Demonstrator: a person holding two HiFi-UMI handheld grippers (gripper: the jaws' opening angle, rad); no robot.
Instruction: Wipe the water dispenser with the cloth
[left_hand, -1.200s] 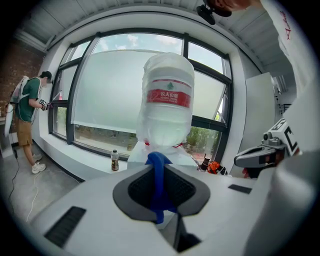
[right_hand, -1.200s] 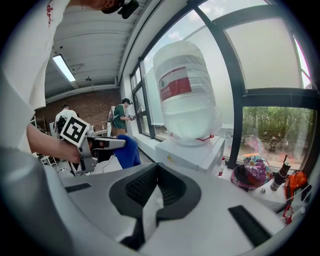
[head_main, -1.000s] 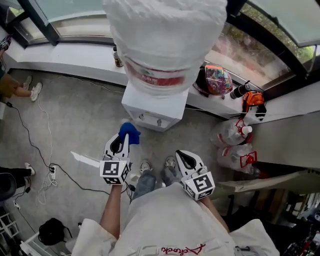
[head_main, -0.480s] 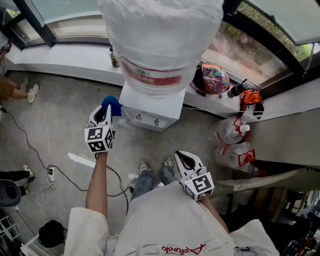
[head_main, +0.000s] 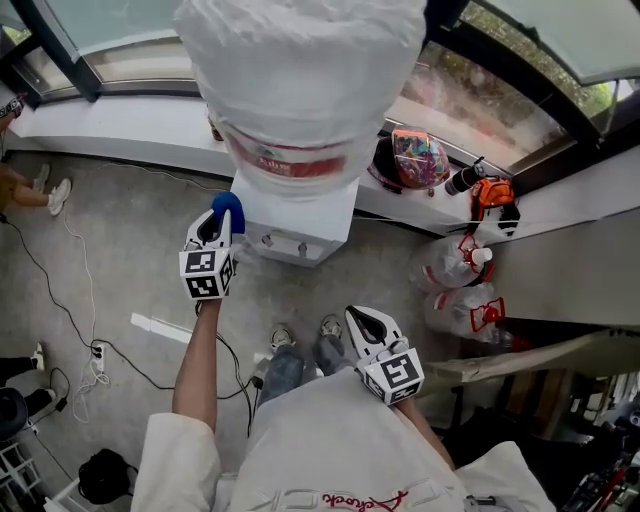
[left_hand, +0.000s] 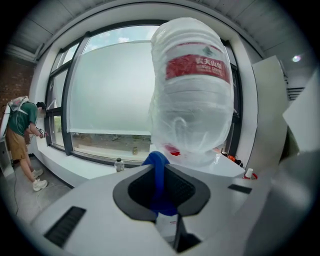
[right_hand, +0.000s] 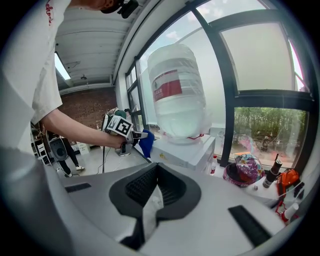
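The white water dispenser (head_main: 300, 215) stands against the window sill, carrying a big bottle (head_main: 300, 80) wrapped in clear plastic. My left gripper (head_main: 218, 228) is shut on a blue cloth (head_main: 228, 207) and holds it at the dispenser's upper left front corner. In the left gripper view the cloth (left_hand: 159, 182) is pinched between the jaws, with the bottle (left_hand: 192, 95) straight ahead. The right gripper view shows the left gripper (right_hand: 136, 135) with the cloth (right_hand: 146, 142) beside the dispenser (right_hand: 187, 149). My right gripper (head_main: 364, 320) hangs low by my body, shut, apart from the dispenser.
On the sill to the right are a colourful bowl (head_main: 418, 158) and an orange-black item (head_main: 492, 200). Plastic jugs with red caps (head_main: 462, 268) sit on the floor at right. Cables (head_main: 60, 270) and a white strip (head_main: 160, 328) lie left. A person (left_hand: 20, 130) stands at the far left.
My left gripper has lifted the blue cloth from low near my feet up and left to the dispenser's front corner. The right gripper has stayed put.
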